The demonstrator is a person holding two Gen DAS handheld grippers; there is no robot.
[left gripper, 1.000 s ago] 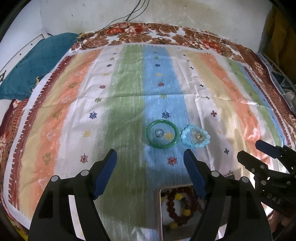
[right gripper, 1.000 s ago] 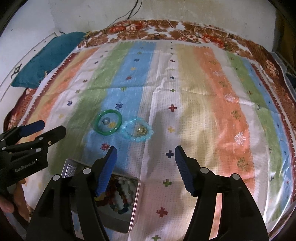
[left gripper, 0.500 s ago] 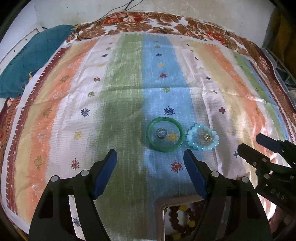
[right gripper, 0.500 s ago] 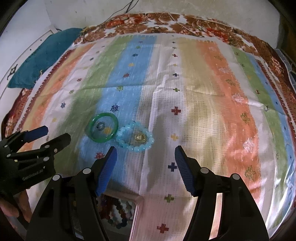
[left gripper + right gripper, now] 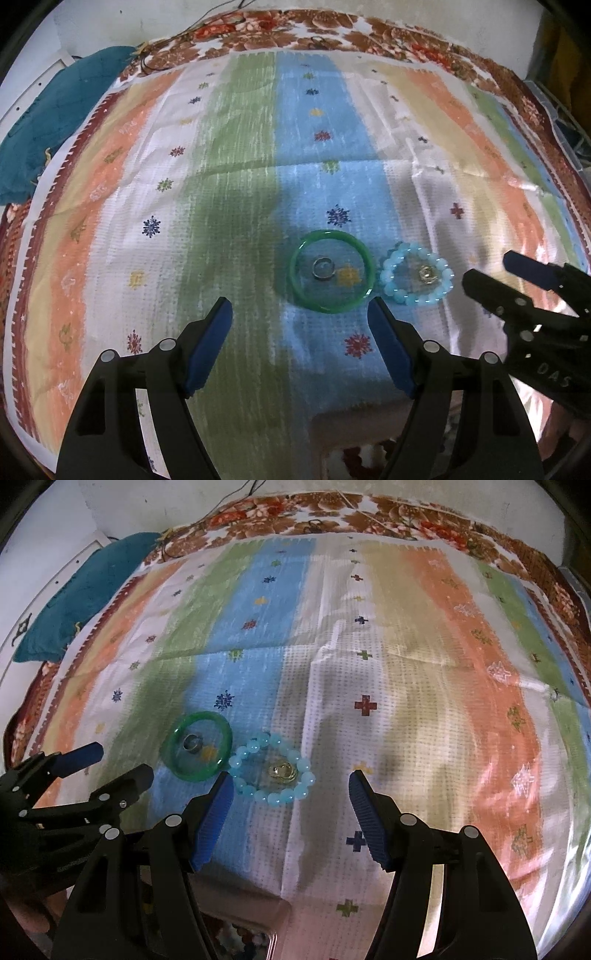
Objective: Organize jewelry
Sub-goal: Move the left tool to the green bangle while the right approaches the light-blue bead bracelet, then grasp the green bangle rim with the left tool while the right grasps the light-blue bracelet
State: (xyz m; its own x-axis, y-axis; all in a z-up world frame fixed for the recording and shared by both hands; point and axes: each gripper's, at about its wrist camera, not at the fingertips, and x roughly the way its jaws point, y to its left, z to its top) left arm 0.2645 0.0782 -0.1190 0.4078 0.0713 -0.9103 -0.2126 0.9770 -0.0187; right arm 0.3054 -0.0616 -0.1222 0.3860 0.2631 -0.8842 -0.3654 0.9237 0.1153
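A green bangle (image 5: pixel 331 271) lies on the striped cloth with a silver ring (image 5: pixel 324 267) inside it. Beside it on the right lies a light blue bead bracelet (image 5: pixel 417 277) with a gold ring (image 5: pixel 426 274) inside. My left gripper (image 5: pixel 300 308) hangs open just short of the bangle, nothing between its fingers. My right gripper (image 5: pixel 290 782) is open too, its left fingertip (image 5: pixel 221 786) close to the blue bracelet (image 5: pixel 272 768), gold ring (image 5: pixel 281 771) and green bangle (image 5: pixel 197 750). A metal tin (image 5: pixel 354 435) with dark beads sits under the grippers, mostly hidden.
The striped cloth (image 5: pixel 240 166) covers a bed with a floral brown border (image 5: pixel 332 33). A teal cushion (image 5: pixel 55 122) lies at the far left. Cables run along the white wall at the back. The tin's rim (image 5: pixel 240 919) shows between the right gripper's arms.
Both grippers have moved forward and lower toward the jewelry, which now looks larger and closer. The tin has slid almost out of view at the bottom. Jaw widths are unchanged.
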